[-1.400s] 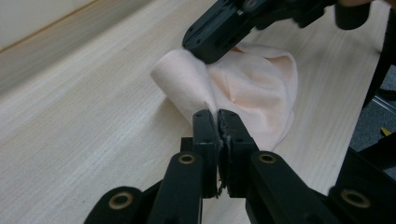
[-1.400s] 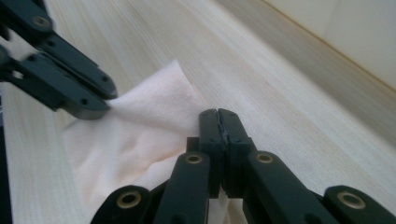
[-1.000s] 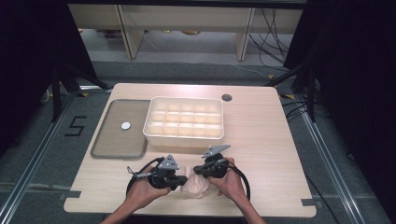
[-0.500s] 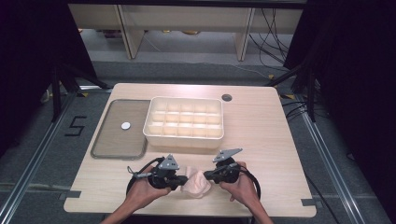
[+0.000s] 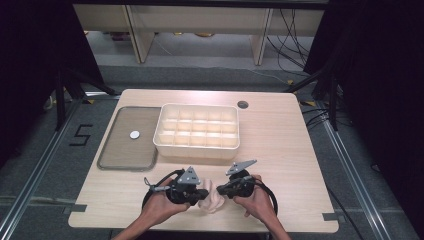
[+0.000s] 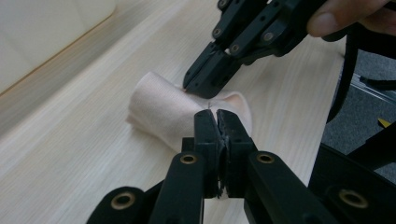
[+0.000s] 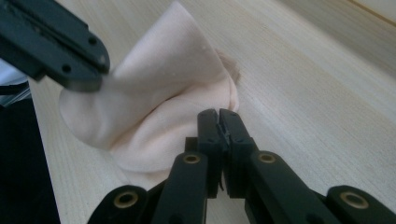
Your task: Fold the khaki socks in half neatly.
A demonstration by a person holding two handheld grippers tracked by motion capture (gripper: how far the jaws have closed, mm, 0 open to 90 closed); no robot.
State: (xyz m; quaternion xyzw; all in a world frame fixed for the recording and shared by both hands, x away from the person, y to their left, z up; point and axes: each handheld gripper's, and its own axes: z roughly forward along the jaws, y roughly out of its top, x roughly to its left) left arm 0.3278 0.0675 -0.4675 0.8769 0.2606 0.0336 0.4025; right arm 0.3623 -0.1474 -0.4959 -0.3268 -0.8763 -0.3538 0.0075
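High view: overhead, facing forward-down, far. Both gripper views: close, low over table (image 5: 280, 150), sharing pink cloth (image 6: 163, 109).

On the bench (image 5: 280, 150), the cloth (image 5: 212, 201) lies at the near edge, the divided box (image 5: 197, 131) behind it, the tray (image 5: 126, 139) left of that box.

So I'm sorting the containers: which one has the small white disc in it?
The flat dark tray left of the cream divided box; the disc lies on it.
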